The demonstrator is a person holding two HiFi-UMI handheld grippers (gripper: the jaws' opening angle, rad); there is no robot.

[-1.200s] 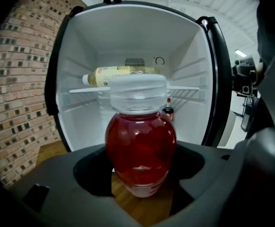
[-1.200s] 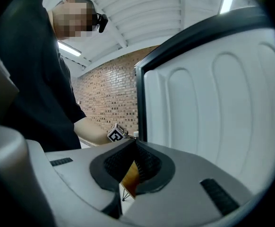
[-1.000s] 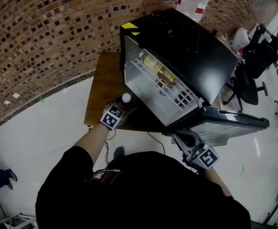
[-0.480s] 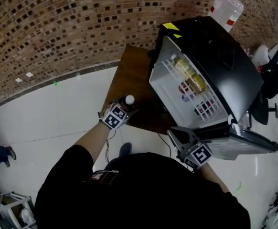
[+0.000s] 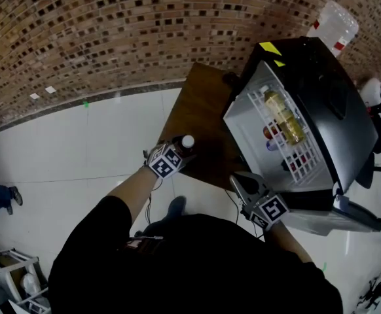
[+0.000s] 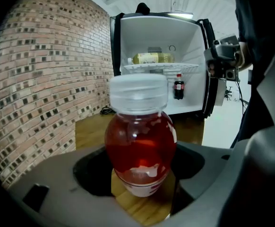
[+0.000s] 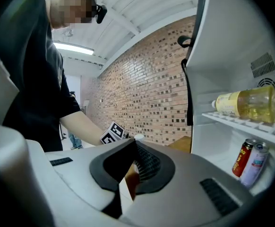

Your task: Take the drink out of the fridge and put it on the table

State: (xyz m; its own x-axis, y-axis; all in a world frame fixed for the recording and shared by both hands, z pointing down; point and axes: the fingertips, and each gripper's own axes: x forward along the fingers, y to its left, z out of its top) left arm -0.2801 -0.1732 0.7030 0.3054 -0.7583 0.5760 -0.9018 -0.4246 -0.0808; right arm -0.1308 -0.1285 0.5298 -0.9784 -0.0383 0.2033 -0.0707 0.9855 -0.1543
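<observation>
The drink (image 5: 188, 141) is a small bottle of red liquid (image 6: 140, 141) with a white cap. It stands upright on the wooden table (image 5: 200, 110) near its front edge. My left gripper (image 5: 181, 152) is closed around the bottle's body, its jaws (image 6: 142, 186) wide on either side. My right gripper (image 5: 240, 180) hangs in front of the open fridge (image 5: 321, 103), jaws shut and empty, tips meeting (image 7: 132, 144). In the right gripper view the bottle's cap (image 7: 138, 137) shows just beyond those tips.
The fridge's door (image 5: 338, 218) stands open at the lower right. A yellow bottle (image 6: 150, 58) lies on its wire shelf, with a small cola bottle (image 6: 178, 86) and cans (image 7: 244, 157) below. A large water jug (image 5: 334, 25) is behind the fridge. A brick wall (image 5: 112, 31) runs along the back.
The head view has swung left. My left gripper stays on the bottle at the table's front edge. My right gripper has drawn away from the fridge door toward the table.
</observation>
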